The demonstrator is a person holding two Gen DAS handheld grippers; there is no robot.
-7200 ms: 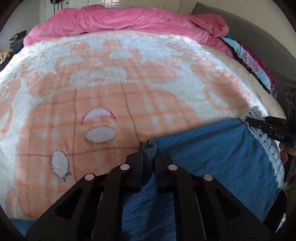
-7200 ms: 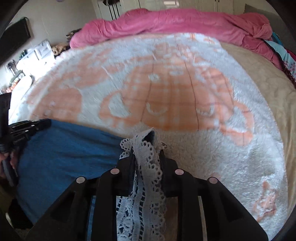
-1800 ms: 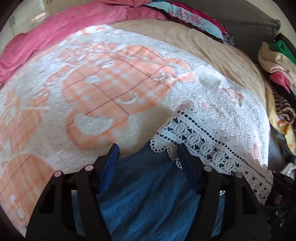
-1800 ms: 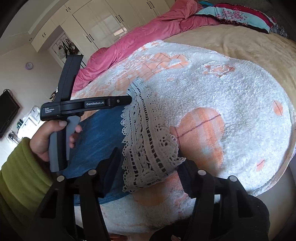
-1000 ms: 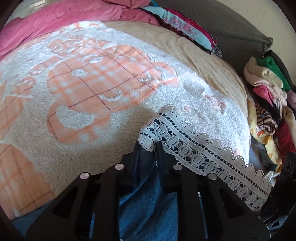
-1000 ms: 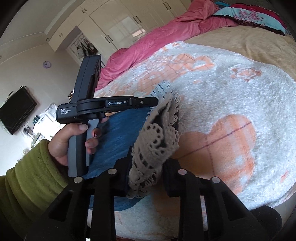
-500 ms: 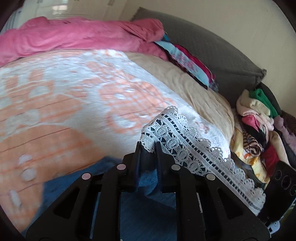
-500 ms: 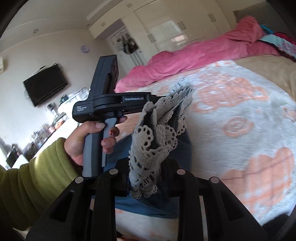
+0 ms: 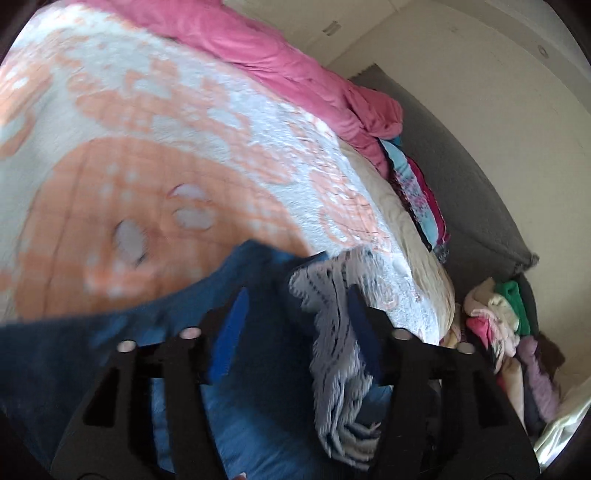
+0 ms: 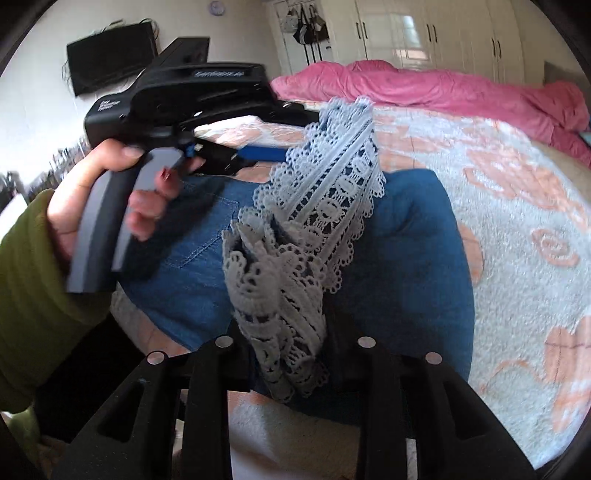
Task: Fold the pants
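Right gripper (image 10: 291,354) first, closest thing in its own cam: fingers pinched in on a bunched wad of the lace hem (image 10: 295,266), so it's clamped on the pants (image 10: 402,266). The lace runs up and away from the fingers as a taut-ish strip, far end up by the left gripper (image 10: 266,151).

Left gripper (image 9: 295,314) in its own cam: fingers apart, blue pads (image 9: 231,332) showing on the inner faces. Lace (image 9: 332,343) hangs down btwn the fingers, nearer the right-side one, can't tell if it's touching. Denim sits under and to the left of the fingers. Pic is motion-blurred so edges are mushy.

From the right cam you see the person's left hand (image 10: 107,192) wrapped round the grey handle, green sleeve (image 10: 33,288) behind it. Beyond the right fingers the denim lies in a rounded, doubled-over heap on the bed blanket (image 10: 517,229), white fleece w/ orange pattern; a back pocket w/ stitching (image 10: 199,236) shows to the left of the fingers.

Farther out: pink duvet (image 10: 424,88) bunched across the far end of the bed, white wardrobe doors (image 10: 424,33) behind it, TV (image 10: 110,55) on the wall far left. Left cam also gets a grey headboard (image 9: 469,184) and a pile of clothes (image 9: 506,332) off to the right of the fingers.
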